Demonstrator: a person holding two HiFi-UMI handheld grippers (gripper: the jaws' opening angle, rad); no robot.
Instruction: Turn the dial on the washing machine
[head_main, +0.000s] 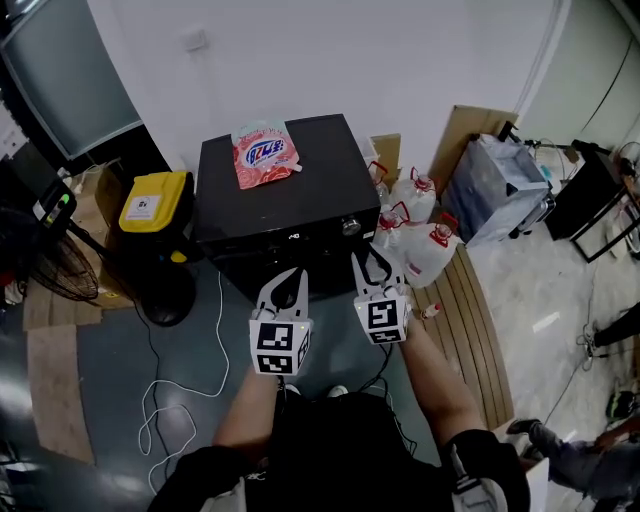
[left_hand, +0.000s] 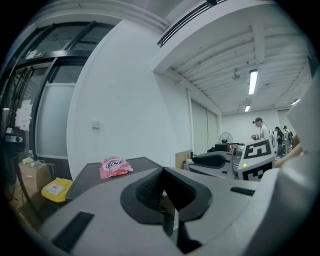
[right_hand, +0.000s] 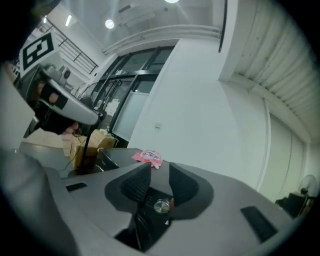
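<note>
The black washing machine (head_main: 275, 195) stands against the white wall, with a pink detergent bag (head_main: 265, 152) lying on its top. Its silver dial (head_main: 350, 226) sits on the front panel, towards the right. My right gripper (head_main: 372, 262) hovers just in front of and slightly right of the dial, not touching it. In the right gripper view the jaws (right_hand: 159, 172) stand a little apart and the dial (right_hand: 161, 205) shows through the gap, with nothing held. My left gripper (head_main: 295, 278) hangs before the machine's front, left of the dial, and its fingertips (left_hand: 162, 172) meet on nothing.
A black bin with a yellow lid (head_main: 152, 205) stands left of the machine, and a fan (head_main: 50, 262) further left. White jugs with red caps (head_main: 415, 235) crowd the machine's right side on wooden boards (head_main: 470, 320). A white cable (head_main: 170, 400) loops over the floor.
</note>
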